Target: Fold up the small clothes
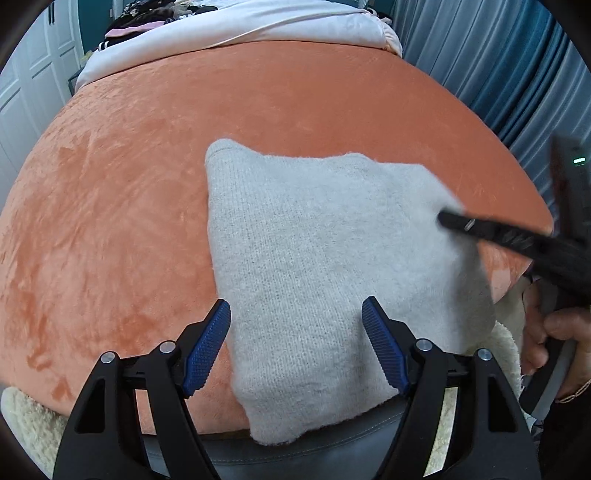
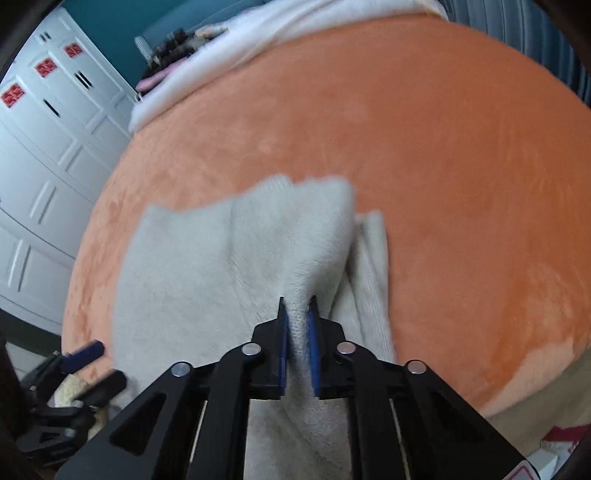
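Here the right gripper (image 2: 297,306) pinches the sweater's (image 1: 314,258) right edge near the bed's (image 1: 147,184) front edge; the left gripper (image 1: 295,314) gapes above it.

Bed (image 1: 147,166) covered by orange plush blanket (image 1: 314,99), nap brushed in uneven patches. Light grey knit garment (image 1: 314,251) lies on blanket near front edge, folded, near end hanging over edge. White duvet (image 1: 240,29) bunched across far end of bed, heap of dark and pink clothes (image 1: 140,22) on it at far left corner. Cream fleecy layer (image 1: 26,417) shows below blanket along near edge.
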{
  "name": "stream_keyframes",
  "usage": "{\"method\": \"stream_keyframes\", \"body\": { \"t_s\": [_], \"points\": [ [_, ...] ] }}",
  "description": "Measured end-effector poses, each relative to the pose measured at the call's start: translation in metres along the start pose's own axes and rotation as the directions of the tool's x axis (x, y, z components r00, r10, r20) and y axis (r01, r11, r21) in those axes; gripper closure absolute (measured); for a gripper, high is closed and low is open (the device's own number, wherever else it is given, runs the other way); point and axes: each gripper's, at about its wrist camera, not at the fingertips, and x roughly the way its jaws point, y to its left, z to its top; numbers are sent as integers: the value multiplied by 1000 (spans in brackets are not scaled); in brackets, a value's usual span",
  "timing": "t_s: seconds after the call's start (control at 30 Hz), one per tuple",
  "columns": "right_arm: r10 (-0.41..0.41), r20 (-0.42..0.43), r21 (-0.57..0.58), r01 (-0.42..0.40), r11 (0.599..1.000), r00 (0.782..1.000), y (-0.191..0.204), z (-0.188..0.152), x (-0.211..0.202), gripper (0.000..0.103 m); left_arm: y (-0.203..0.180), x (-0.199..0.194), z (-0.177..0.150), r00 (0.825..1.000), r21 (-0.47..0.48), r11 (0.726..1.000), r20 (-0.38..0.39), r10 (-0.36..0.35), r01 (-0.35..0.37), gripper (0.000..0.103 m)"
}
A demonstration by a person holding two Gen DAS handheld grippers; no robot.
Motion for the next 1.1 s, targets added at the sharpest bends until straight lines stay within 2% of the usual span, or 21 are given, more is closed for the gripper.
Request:
{"method": "stream_keyframes", "body": {
  "t_s": [0.07, 0.1, 0.17, 0.2, 0.23, 0.37, 0.4, 0.47, 0.5, 0.53, 0.6, 0.67, 0.77, 0.83, 0.97, 1.1],
  "points": [
    [6, 74, 18, -8, 1000, 997, -3, 5, -23, 95, 3, 0, -4, 1000, -2, 1000, 3, -1, 1, 32],
    [-6, 75, 28, 4, 1000, 997, -9, 3, -25, 95, 4, 4, -5, 1000, -4, 1000, -4, -5, 5, 31],
    [-93, -42, 35, 94, 995, 995, -34, -11, 11, 96, 5, 15, -7, 999, -17, 1000, -33, -4, 4, 30],
    [-139, -128, 27, 144, 989, 982, -47, -23, 37, 95, 5, 21, -7, 999, -23, 1000, -49, -13, 12, 30],
    [-141, -172, 32, 148, 988, 975, -56, -34, 55, 95, 5, 28, -9, 998, -31, 999, -64, -24, 22, 27],
    [-64, -85, 128, 74, 989, 994, -60, -27, 27, 91, 5, 35, -13, 997, -41, 999, -72, -1, -2, 26],
    [-54, -69, 141, 63, 988, 996, -58, -26, 18, 83, 5, 34, -12, 998, -43, 999, -70, 0, -3, 26],
    [-54, -73, 154, 65, 986, 996, -56, -29, 7, 59, 5, 30, -11, 998, -47, 999, -66, 4, -7, 27],
    [-36, -67, 166, 46, 985, 997, -57, -35, 2, 38, 6, 27, -11, 998, -54, 999, -60, -6, 3, 28],
    [-18, -62, 177, 29, 984, 998, -58, -40, 0, 32, 7, 22, -10, 999, -71, 997, -45, -30, 27, 26],
    [11, -95, 190, 7, 982, 995, -60, -54, 4, 30, 12, 15, -12, 994, -116, 988, -17, -108, 105, 17],
    [7, -156, 199, 24, 980, 988, -59, -66, 17, 30, 17, 15, -12, 987, -175, 972, -4, -160, 157, 13],
    [71, -214, 247, -16, 969, 974, -60, -80, 34, 29, 19, 38, -13, 990, -203, 973, -65, -126, 111, 12],
    [74, -208, 266, -16, 964, 975, -57, -85, 42, 21, 19, 52, -13, 987, -214, 971, -91, -129, 107, 9],
    [84, -195, 258, -32, 966, 977, -53, -83, 49, 18, 12, 62, -7, 985, -256, 961, -106, -137, 106, 8],
    [110, -182, 227, -67, 972, 977, -55, -78, 46, 33, 1, 66, 2, 984, -258, 963, -137, -111, 73, 8]
  ]
}}
